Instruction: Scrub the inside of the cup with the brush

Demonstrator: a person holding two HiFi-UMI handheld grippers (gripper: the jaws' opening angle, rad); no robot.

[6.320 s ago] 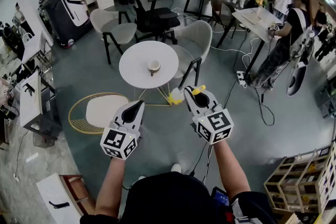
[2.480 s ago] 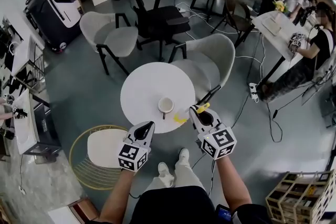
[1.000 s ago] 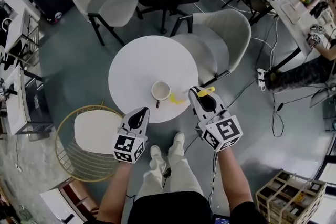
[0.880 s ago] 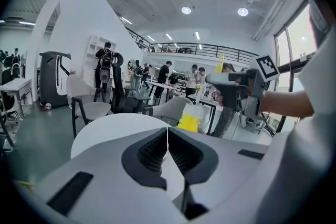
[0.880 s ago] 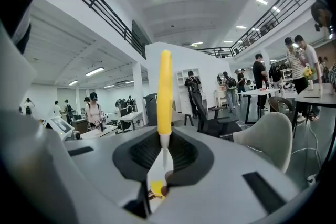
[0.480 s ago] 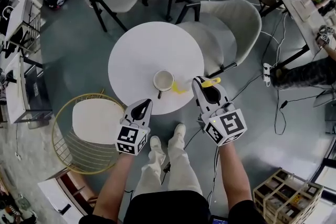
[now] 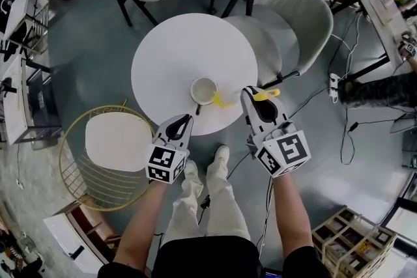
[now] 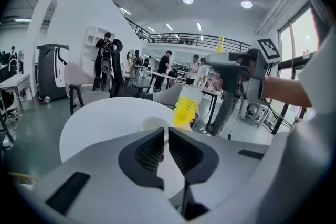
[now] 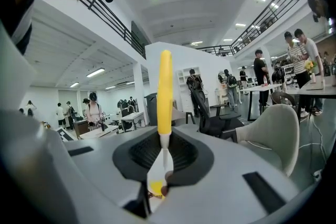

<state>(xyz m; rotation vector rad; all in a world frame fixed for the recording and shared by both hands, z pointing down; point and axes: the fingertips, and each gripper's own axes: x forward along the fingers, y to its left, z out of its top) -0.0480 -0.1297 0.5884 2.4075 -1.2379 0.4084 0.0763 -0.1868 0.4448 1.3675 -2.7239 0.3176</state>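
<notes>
A white cup (image 7: pixel 204 90) stands near the front edge of the round white table (image 7: pixel 176 49), its handle towards me. My right gripper (image 7: pixel 253 99) is shut on the brush (image 7: pixel 263 96), whose yellow handle (image 9: pixel 165 89) sticks up between the jaws (image 9: pixel 164 157). The yellow bristles (image 7: pixel 221 101) hang just right of the cup's rim, outside it. My left gripper (image 7: pixel 184 120) hovers at the table's front edge, below and left of the cup, shut and holding nothing. In the left gripper view the cup (image 8: pixel 152 124) and bristles (image 8: pixel 185 107) show past the shut jaws (image 8: pixel 165 139).
A gold wire side table (image 7: pixel 116 141) with a white top stands left of me. Grey chairs (image 7: pixel 296 16) ring the round table, one close on the right. My shoes (image 7: pixel 220 154) are under the table's front edge. Cables and a power strip (image 7: pixel 333 84) lie on the floor at right.
I have stepped up to the table, and both grippers have come closer to the cup. The brush bristles now sit beside its right rim. Both jaws stay shut.
</notes>
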